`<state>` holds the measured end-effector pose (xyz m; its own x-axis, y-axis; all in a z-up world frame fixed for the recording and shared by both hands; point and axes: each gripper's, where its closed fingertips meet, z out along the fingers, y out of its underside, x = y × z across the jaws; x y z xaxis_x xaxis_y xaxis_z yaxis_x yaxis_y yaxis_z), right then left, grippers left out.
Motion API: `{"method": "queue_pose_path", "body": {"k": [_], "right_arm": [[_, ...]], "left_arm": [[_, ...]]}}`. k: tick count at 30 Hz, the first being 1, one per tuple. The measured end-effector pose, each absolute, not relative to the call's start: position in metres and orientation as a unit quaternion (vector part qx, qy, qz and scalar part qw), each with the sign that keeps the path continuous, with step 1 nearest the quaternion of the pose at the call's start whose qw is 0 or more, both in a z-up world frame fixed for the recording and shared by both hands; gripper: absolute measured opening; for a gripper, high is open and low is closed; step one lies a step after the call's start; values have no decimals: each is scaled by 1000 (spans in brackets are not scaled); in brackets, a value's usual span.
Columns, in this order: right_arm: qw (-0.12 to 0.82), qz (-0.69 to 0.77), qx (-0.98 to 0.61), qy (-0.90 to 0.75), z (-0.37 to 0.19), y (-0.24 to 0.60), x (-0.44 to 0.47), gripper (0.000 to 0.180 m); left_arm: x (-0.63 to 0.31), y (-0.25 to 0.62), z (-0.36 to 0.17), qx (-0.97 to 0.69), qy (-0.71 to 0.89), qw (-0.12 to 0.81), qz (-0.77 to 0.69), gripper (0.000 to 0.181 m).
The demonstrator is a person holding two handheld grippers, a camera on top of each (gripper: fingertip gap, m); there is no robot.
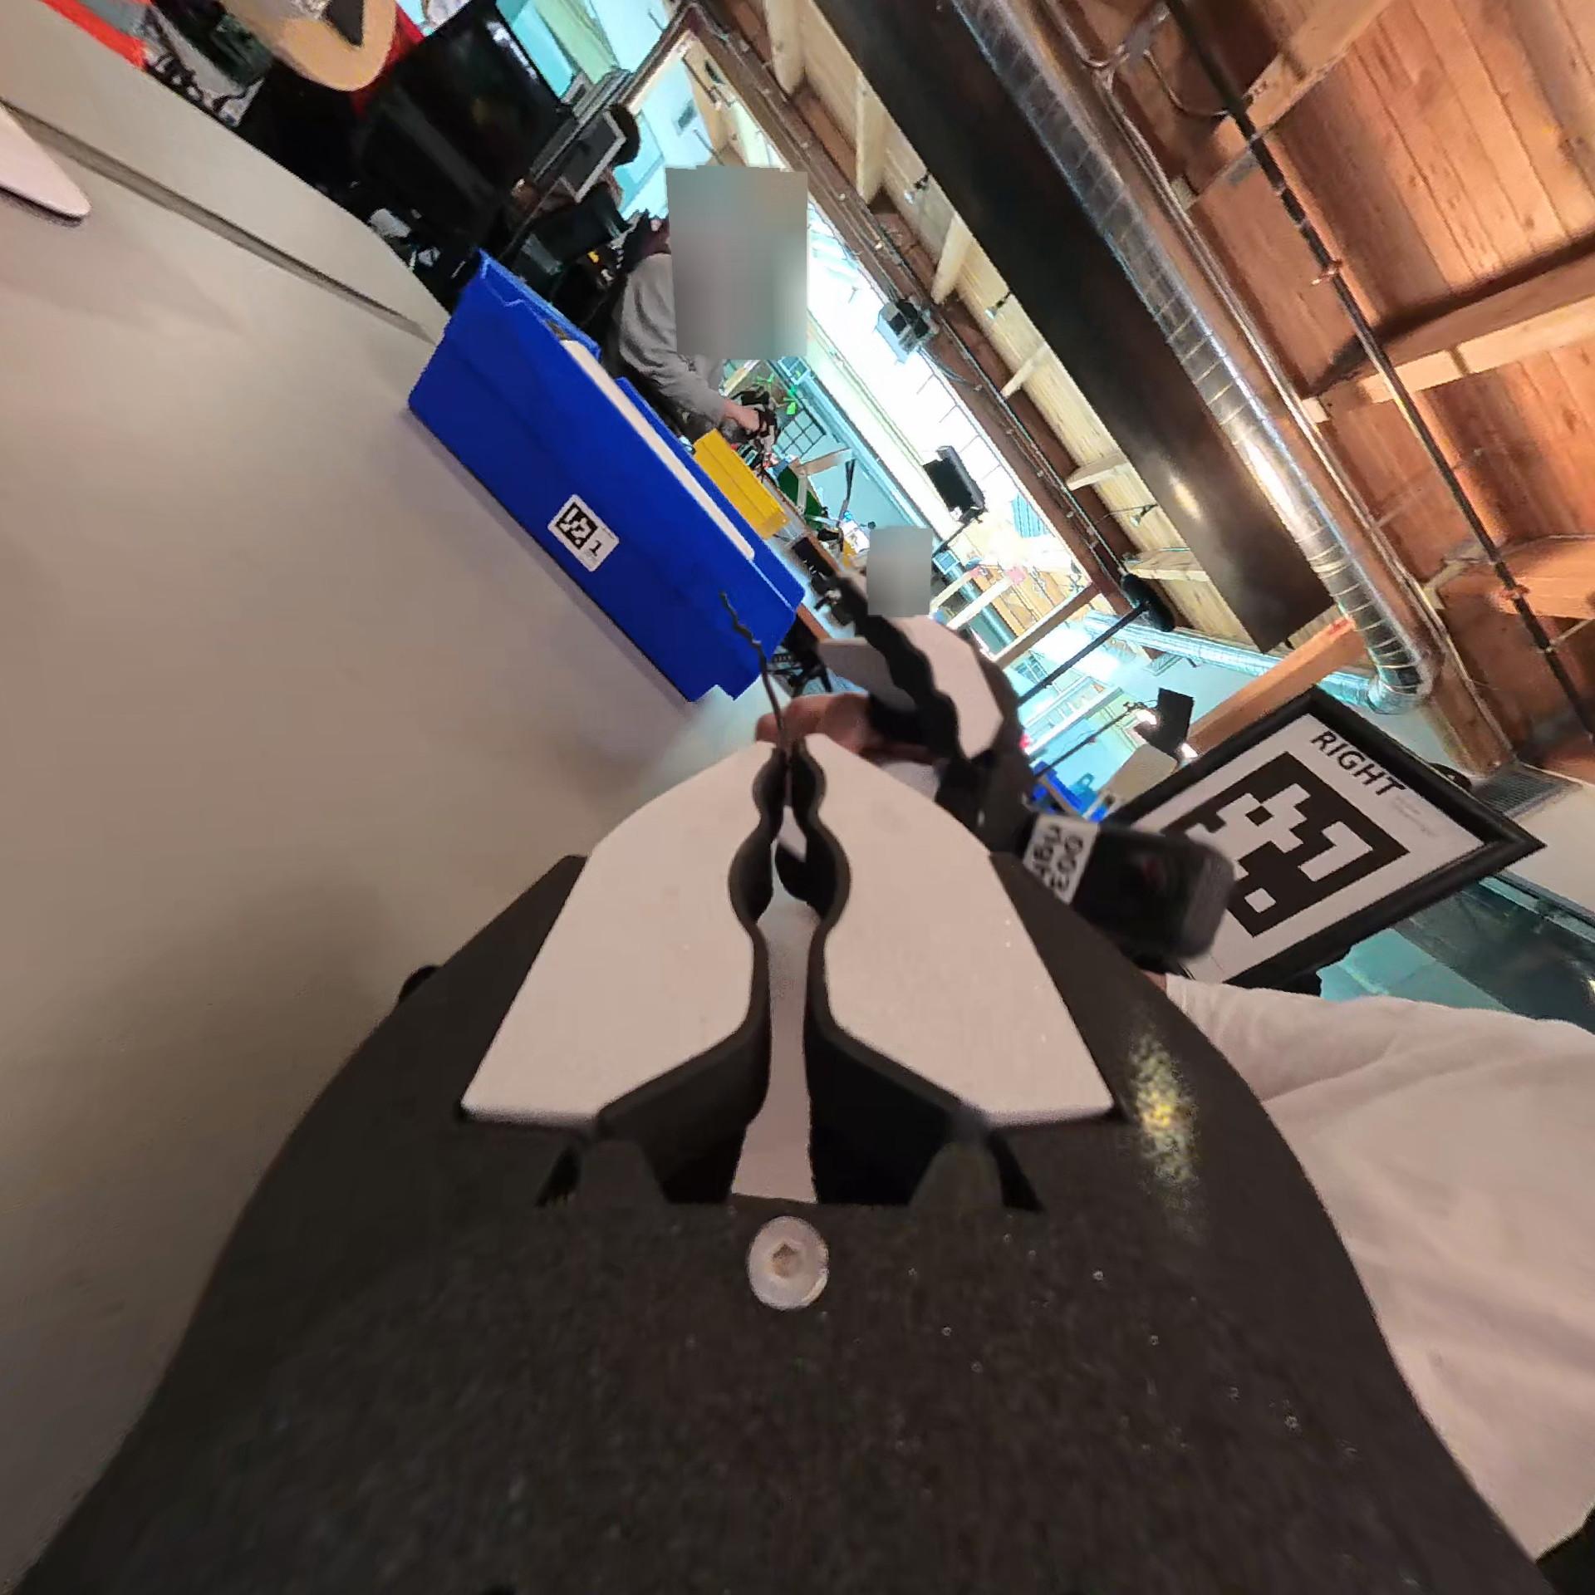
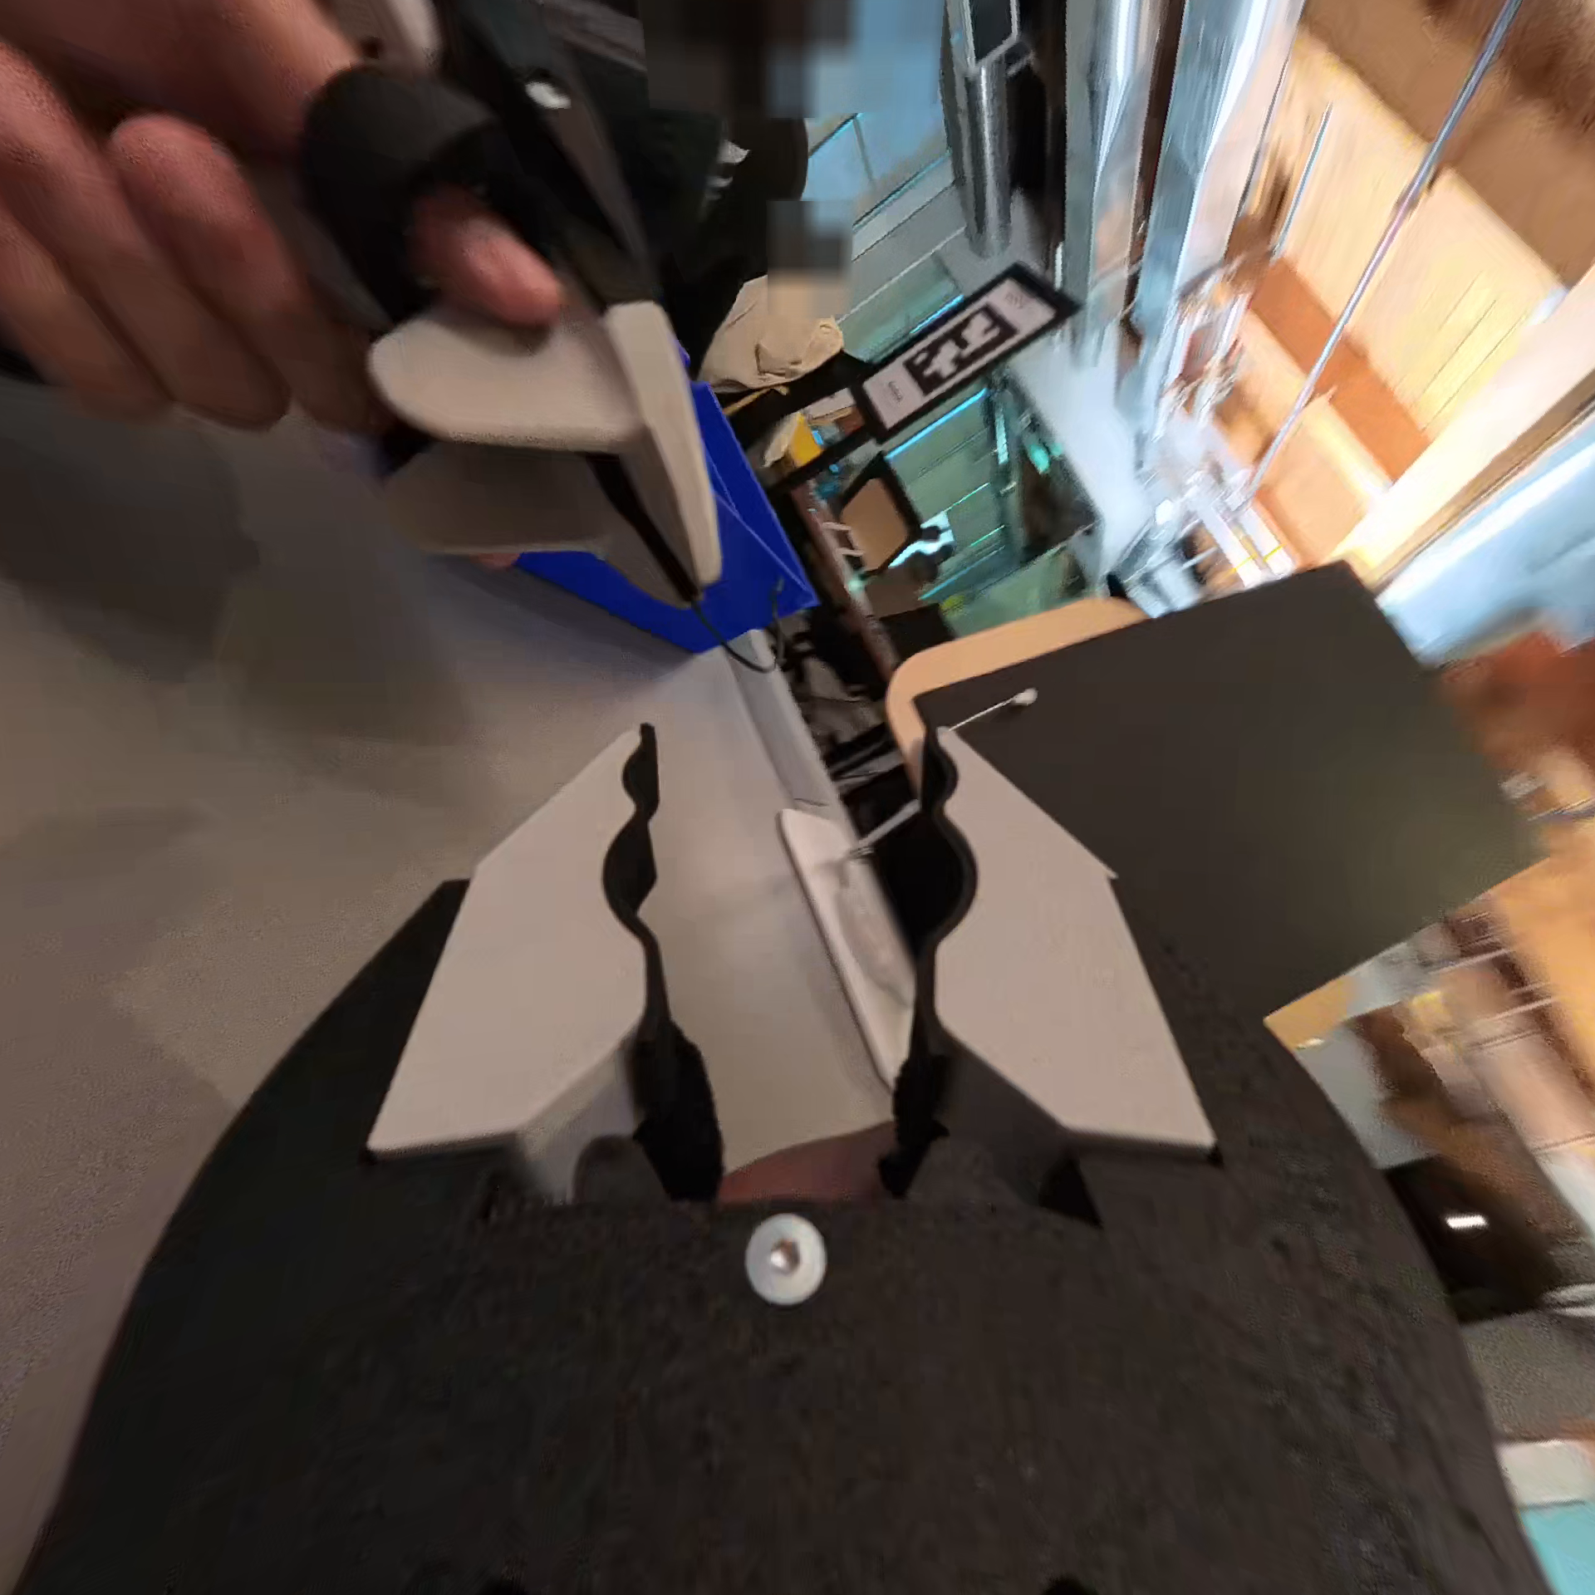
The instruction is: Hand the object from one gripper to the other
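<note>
Black wire (image 1: 749, 658) sticks out past the tips of the left gripper (image 1: 787, 764), pinched tight there. Right gripper (image 2: 790, 742) tilts beside it, jaws spread, empty. Blue bin (image 1: 604, 509) beyond carries a coded sticker (image 1: 583, 532).

wire (image 1: 753, 669): thin black strand, lower end hidden between the closed tips of the left gripper (image 1: 790, 764); too thin to tell what it is
wire, right view (image 2: 749, 649): small, curved, partly lost against the blue bin (image 2: 751, 526)
right gripper (image 2: 790, 759): base cut off by the bottom edge
hand (image 2: 173, 259): motion-blurred, cut by the left and top edges
background, right view: smeared, details unreadable
white plate (image 1: 34, 177): cut by the left edge
surface (image 1: 216, 647): far end hidden behind the bin
</note>
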<state>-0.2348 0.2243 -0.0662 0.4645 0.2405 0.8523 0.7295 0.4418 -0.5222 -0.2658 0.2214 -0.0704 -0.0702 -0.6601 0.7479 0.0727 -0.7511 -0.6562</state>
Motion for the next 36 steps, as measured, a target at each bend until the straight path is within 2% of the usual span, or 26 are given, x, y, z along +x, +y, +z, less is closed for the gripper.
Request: {"method": "queue_pose_path", "body": {"k": [2, 6, 10, 16, 19, 23, 30, 35, 36], "right_arm": [[691, -220, -465, -508, -70, 221, -245, 58], [692, -265, -419, -525, -70, 217, -256, 39], [683, -298, -400, -533, -73, 216, -255, 5], [675, -292, -410, -539, -73, 216, -251, 0], [673, -284, -411, -546, -76, 217, -248, 0], [684, -296, -365, -559, -72, 207, -255, 0], [657, -349, -236, -625, -88, 184, -283, 0], [637, -370, -202, -646, -97, 182, -286, 0], [634, -371, -201, -648, -98, 183, -286, 0]], "left_arm": [[-263, 219, -71, -630, 233, 258, -695, 0], [-254, 207, -72, -628, 247, 244, -697, 0], [-247, 199, -69, -619, 254, 242, -702, 0], [-247, 199, -70, -617, 305, 308, -657, 2], [-253, 209, -66, -614, 327, 381, -609, 27], [-262, 221, -65, -607, 329, 433, -580, 34], [-261, 197, -76, -608, 376, 288, -638, 23], [-264, 188, -95, -627, 418, 241, -612, 16], [-263, 185, -93, -621, 419, 234, -620, 5]]}}
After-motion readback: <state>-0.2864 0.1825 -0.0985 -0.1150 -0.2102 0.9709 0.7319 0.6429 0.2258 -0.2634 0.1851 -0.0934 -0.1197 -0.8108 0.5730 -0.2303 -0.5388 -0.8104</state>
